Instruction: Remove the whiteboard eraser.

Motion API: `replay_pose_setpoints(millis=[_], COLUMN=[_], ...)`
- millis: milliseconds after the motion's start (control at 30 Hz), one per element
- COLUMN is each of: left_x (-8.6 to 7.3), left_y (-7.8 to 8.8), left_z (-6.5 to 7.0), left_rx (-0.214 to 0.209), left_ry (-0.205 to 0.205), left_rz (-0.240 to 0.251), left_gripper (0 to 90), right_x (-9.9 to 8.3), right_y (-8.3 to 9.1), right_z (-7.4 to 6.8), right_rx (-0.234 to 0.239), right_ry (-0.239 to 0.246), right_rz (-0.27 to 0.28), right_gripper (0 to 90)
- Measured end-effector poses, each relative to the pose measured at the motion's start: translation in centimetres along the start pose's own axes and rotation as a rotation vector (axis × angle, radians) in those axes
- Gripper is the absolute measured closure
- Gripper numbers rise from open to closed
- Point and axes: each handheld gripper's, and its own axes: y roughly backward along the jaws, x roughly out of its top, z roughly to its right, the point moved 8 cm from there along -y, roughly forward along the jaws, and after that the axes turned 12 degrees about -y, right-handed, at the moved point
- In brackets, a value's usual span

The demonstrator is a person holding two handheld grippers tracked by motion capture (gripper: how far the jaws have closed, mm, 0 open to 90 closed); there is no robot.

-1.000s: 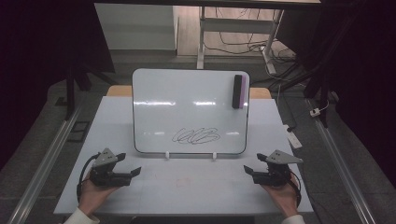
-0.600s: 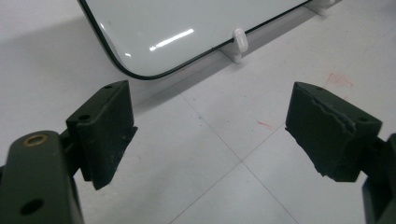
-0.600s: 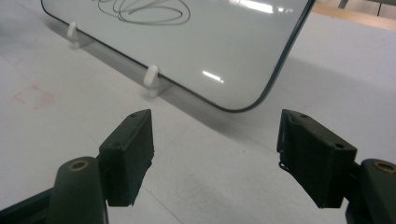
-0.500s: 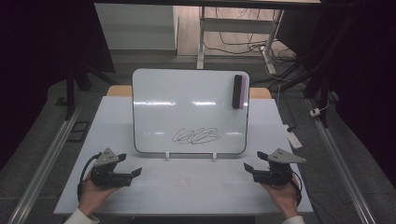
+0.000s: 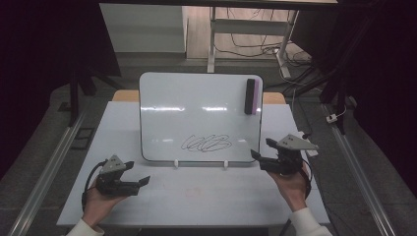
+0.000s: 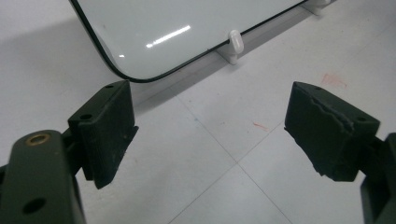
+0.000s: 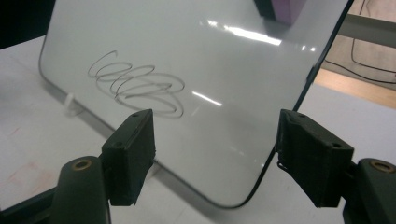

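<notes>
From where I stand, the left gripper (image 5: 129, 178) rests low over the near left part of the white worktop (image 5: 206, 196), jaws spread wide and holding nothing. In the left gripper view the rounded lower left corner of the whiteboard (image 6: 177, 32) sits just ahead of it, with one small white support foot (image 6: 236, 42) under the bottom edge. A careless push forward from here would likely catch that corner or foot and slide the board off its props.

The whiteboard (image 5: 200, 118) stands tilted back in the middle of the worktop, a black scribble (image 5: 206, 143) low on its face. If the point is to wipe that mark, a hard press could tip the board backward, since only two little feet seem to hold it.

The eraser (image 5: 252, 96), black with a purple side, clings near the top right corner of the board.

The right gripper (image 5: 260, 150) hovers beside the board's lower right corner, jaws also wide apart and empty. In the right gripper view the board's edge (image 7: 299, 93) runs between its jaws, so closing now would pinch the board itself, not the eraser, and might drag it askew.
</notes>
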Motion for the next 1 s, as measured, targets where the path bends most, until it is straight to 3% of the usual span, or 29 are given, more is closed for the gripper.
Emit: replay_pose_setpoints(millis=[233, 367, 533, 767, 1000], left_x=[-0.2, -0.3, -0.4, -0.5, -0.6], left_y=[-0.1, -0.2, -0.3, -0.3, -0.4], left_z=[0.0, 0.0, 0.0, 0.1, 0.0], left_rx=[-0.002, -0.004, -0.005, -0.004, 0.001], left_ry=[-0.004, -0.001, -0.006, -0.008, -0.008], left_rz=[-0.008, -0.01, -0.018, -0.021, -0.026], left_gripper=[17.0, 17.0, 16.9, 16.9, 16.5], right_x=[3.0, 6.0, 8.1, 9.5, 9.8], right_y=[-1.4, -2.2, -3.3, -4.6, -5.6], right_z=[0.2, 0.4, 0.6, 0.7, 1.0], right_rx=[-0.04, -0.052, -0.089, -0.134, -0.178], right_ry=[-0.015, -0.051, -0.052, -0.048, -0.06], right_rz=[0.028, 0.073, 0.076, 0.088, 0.088], right_gripper=[28.7, 29.5, 29.7, 32.4, 36.6])
